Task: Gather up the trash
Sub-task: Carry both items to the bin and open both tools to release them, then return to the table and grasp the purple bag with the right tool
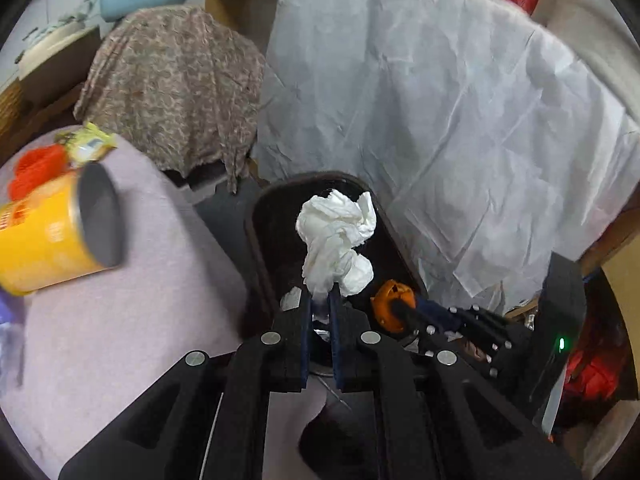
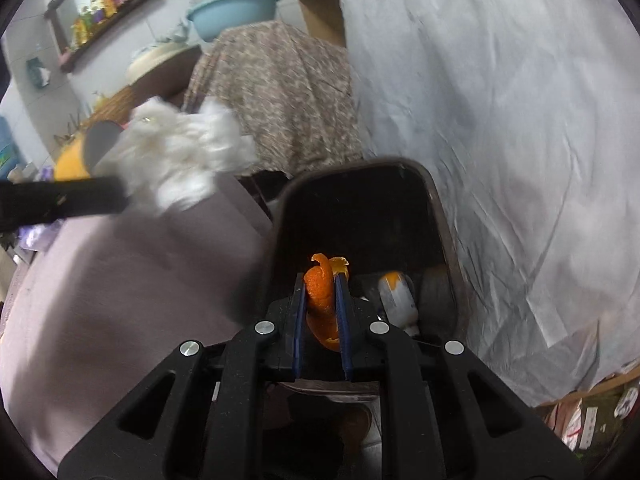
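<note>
Both loads hang over the dark bin (image 2: 436, 216) at frame centre: the left gripper (image 1: 322, 300) pinches the crumpled tissue (image 1: 338, 236), while the right gripper (image 2: 320, 284), clamped on orange peel (image 2: 320, 292), sits deeper inside its mouth.

Right gripper (image 2: 321, 280) at six o'clock, jaws clamped on orange peel (image 2: 320, 292). Dark bin (image 2: 436, 208) lay beyond it, a white-and-orange item (image 2: 396, 296) inside at four o'clock. Left gripper (image 2: 64, 200) at nine o'clock carried blurred white tissue (image 2: 180, 152). Blue basin (image 2: 234, 12) at eleven o'clock.
</note>
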Tool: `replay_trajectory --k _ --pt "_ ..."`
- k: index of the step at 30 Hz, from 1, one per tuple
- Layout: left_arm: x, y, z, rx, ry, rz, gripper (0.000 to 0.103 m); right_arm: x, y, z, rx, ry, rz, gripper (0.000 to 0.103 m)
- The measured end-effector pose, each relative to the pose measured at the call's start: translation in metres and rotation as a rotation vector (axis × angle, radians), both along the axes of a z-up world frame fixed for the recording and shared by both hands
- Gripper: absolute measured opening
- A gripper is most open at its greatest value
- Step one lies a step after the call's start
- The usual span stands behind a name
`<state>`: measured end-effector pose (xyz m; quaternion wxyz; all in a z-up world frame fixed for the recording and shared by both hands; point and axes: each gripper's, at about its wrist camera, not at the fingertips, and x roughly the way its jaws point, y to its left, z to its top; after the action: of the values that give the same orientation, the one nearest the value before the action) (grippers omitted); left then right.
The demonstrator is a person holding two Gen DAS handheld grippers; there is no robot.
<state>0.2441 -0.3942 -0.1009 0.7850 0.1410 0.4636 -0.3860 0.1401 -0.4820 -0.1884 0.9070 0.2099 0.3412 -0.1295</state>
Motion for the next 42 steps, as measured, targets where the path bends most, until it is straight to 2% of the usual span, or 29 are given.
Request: replay_trajectory --k 7,11,13,14,15,17,19,22,26,28,30,37,42 --pt "0.004 -0.040 -0.036 0.074 0.031 -0.003 0.009 0.011 -0.009 -0.034 0.034 0.040 -0.004 0.015" --pt "0.004 -0.047 -0.041 0.085 0.036 -0.003 0.010 0.016 -0.009 -0.046 0.041 0.052 -0.011 0.016" --pt "0.003 -0.047 -0.037 0.078 0.025 -0.006 0.018 0.017 -0.010 -0.048 0.036 0.060 -0.024 0.029" --pt "0.002 -0.047 -0.036 0.076 0.013 -0.008 0.028 0.018 -0.010 -0.047 0.031 0.060 -0.036 0.047" --pt "0.001 -0.047 -0.034 0.074 -0.003 -0.005 0.042 0.014 -0.010 -0.047 0.024 0.053 -0.045 0.065" --pt "-0.001 -0.046 -0.028 0.058 -0.035 0.003 0.056 0.011 -0.008 -0.043 0.001 0.033 -0.060 0.069" --pt "-0.004 -0.043 -0.022 0.043 -0.052 0.001 0.057 0.010 -0.008 -0.039 -0.006 0.031 -0.059 0.069" --pt "-0.009 -0.035 -0.010 0.012 -0.058 -0.006 0.066 0.008 -0.008 -0.032 -0.007 0.034 -0.066 0.069" --pt "-0.017 -0.008 0.012 -0.049 -0.070 0.006 0.078 0.002 0.000 -0.018 -0.047 0.042 -0.061 0.070" --pt "-0.020 0.012 0.026 -0.091 -0.067 0.017 0.082 -0.001 0.008 -0.006 -0.077 0.033 -0.041 0.076" --pt "-0.023 0.032 0.040 -0.127 -0.075 0.023 0.087 -0.002 0.016 0.006 -0.094 0.013 -0.008 0.078" --pt "-0.034 0.116 0.071 -0.195 -0.141 0.084 0.094 0.002 0.061 0.062 -0.141 -0.074 0.127 0.079" --pt "-0.036 0.183 0.084 -0.203 -0.218 0.178 0.097 0.007 0.105 0.098 -0.216 -0.125 0.228 0.087"
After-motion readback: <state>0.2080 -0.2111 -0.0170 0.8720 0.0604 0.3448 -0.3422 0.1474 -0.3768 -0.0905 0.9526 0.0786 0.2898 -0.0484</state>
